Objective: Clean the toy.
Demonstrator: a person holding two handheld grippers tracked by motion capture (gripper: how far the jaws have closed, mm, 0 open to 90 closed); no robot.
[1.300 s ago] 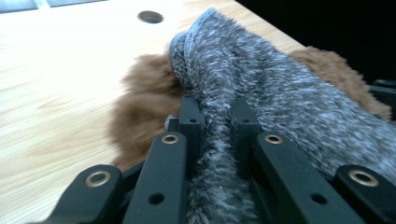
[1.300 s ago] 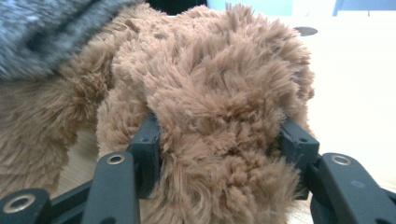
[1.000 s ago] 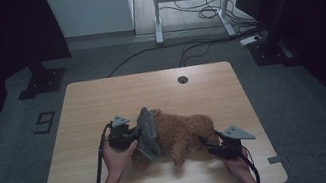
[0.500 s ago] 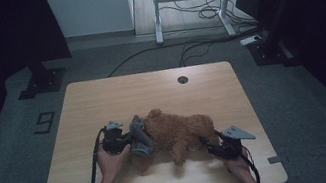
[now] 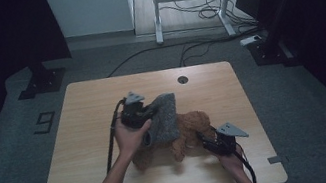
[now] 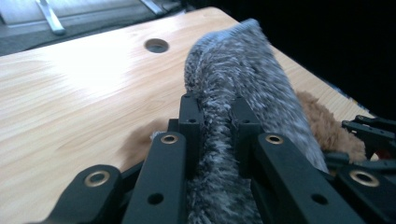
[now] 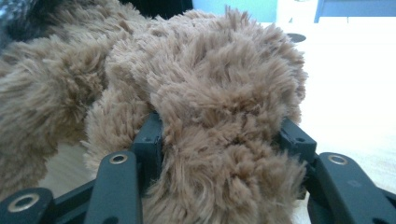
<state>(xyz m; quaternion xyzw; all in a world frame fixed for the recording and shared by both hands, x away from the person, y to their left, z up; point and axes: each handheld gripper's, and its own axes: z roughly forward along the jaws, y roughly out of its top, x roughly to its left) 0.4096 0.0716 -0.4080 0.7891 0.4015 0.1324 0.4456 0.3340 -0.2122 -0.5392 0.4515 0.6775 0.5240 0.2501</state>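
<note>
While the left gripper [image 5: 135, 112] is clamped tight on the grey fleece garment [image 5: 163, 119], its jaws nearly shut, it should lift steadily leftward. The right gripper [image 5: 220, 139], jaws half-open around a leg, seemingly, pins the brown plush dog [image 5: 192, 127] mid-surface.

the only readable sign is a large digit "9" [image 5: 43, 122] marked in dark tape on the grey floor [image 5: 4, 150], off the table's edge [image 5: 62, 119] on the side of the left tongs [image 5: 143, 118], well apart from them.
</note>
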